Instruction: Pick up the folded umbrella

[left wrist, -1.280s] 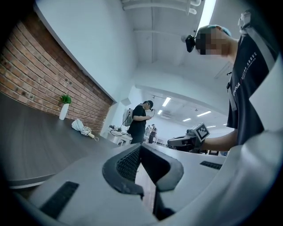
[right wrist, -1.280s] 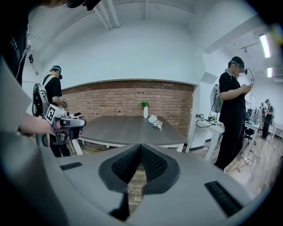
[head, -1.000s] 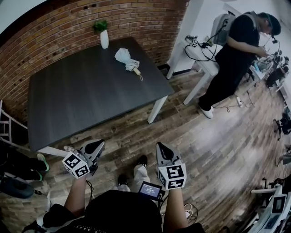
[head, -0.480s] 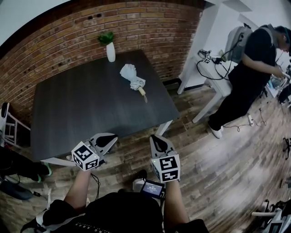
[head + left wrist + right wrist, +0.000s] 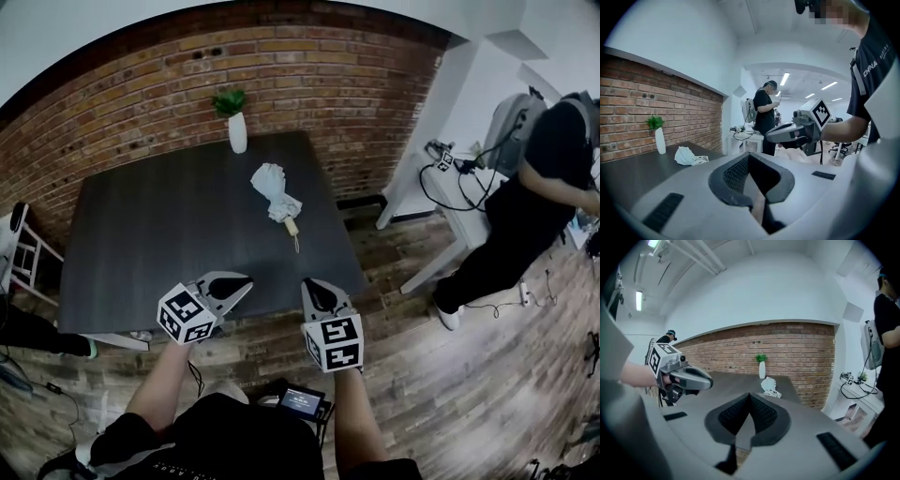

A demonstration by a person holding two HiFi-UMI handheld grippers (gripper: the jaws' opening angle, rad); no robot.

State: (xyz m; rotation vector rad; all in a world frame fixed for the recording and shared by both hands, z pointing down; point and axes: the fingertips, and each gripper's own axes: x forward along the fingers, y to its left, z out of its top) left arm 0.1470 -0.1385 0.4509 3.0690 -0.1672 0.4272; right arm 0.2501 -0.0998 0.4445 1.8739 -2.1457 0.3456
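**Dark tabletop, folded umbrella on its far half, both claws shut and empty**

Lying on dark table (image 5: 159,234), right of middle and toward far edge: folded white umbrella (image 5: 275,192). Canopy loosely bunched, tan handle (image 5: 292,226) pointing toward near edge, thin strap trailing from it. Clear of both claws. Small and ahead in each gripper view, same umbrella (image 5: 689,156) (image 5: 769,386).

Just behind it, near far edge: white vase (image 5: 237,131) with green plant, upright, apart from umbrella. Beyond that, red brick wall (image 5: 141,84).

Closer in, at table's near edge: left gripper (image 5: 242,279) angled inward and right gripper (image 5: 309,286) pointing at table. Side by side, well apart from umbrella.

Left gripper (image 5: 749,157) in its own view: ribbed pads pressed together, nothing between them. Right gripper (image 5: 750,394) likewise: pads meeting at tips, holding nothing. Behind each pair of jaws, marker cube (image 5: 187,314) carried on bare forearm.

Farther out: wood plank floor (image 5: 422,375) under and around table. To right, white desk (image 5: 441,187) strewn with cables. Beside it, person (image 5: 534,206) in dark clothes with pale backpack (image 5: 511,117). At left edge, white chair frame (image 5: 23,253).
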